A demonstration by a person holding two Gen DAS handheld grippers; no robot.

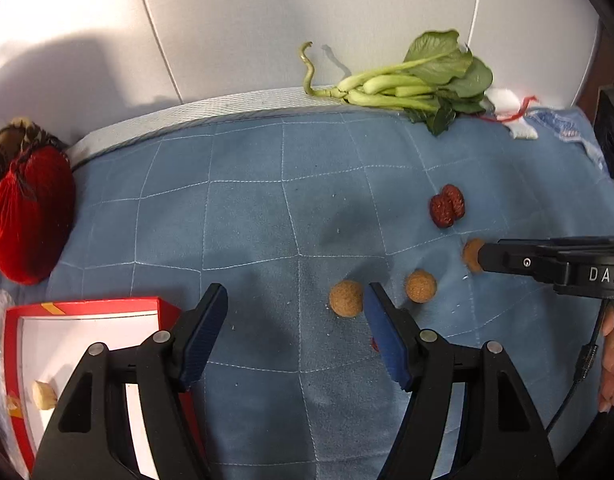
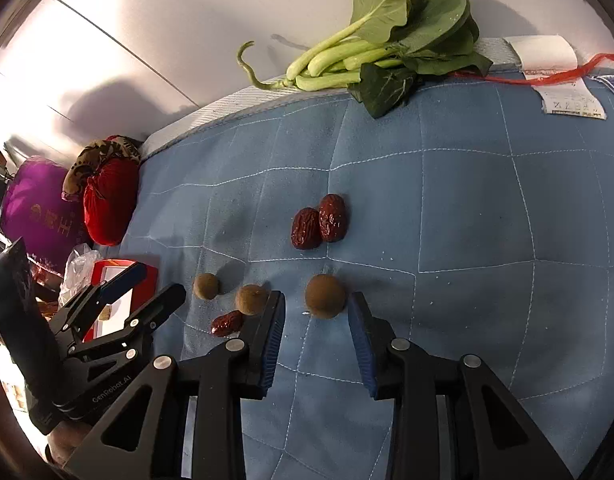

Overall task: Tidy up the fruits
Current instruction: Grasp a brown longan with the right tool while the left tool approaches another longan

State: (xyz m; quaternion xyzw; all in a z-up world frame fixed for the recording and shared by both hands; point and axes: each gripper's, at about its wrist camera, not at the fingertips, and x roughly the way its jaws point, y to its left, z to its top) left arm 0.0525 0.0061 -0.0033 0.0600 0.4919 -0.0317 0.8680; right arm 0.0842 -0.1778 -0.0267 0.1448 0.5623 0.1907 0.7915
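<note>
My left gripper (image 1: 295, 300) hangs above the blue quilted mat (image 1: 247, 220) with its jaws spread wide and nothing between them. Its right fingertip sits just beside one brown round fruit (image 1: 345, 298), apart from it as far as I can tell. A second brown round fruit (image 1: 420, 286) lies a little further toward the mat's right edge. A third brown fruit (image 1: 472, 255) sits at the tips of my right gripper (image 2: 317, 308), which reaches in from the right edge; from its own camera the jaws stand open on either side of this fruit, without closing on it.

Two red dates (image 2: 319, 222) lie side by side and touching, nearer the mat's middle, beyond the three brown fruits. A single red date (image 2: 227, 323) lies toward the near edge, just beside the middle brown fruit; in the left wrist view it is almost hidden behind my fingertip.

At the mat's near left corner stands a red box (image 1: 87, 305) with a white inside, holding one pale small piece (image 1: 44, 396) I cannot identify. A bunch of leafy greens (image 1: 419, 80) lies along the far edge. A red cloth bag (image 1: 31, 220) rests off the left edge.
</note>
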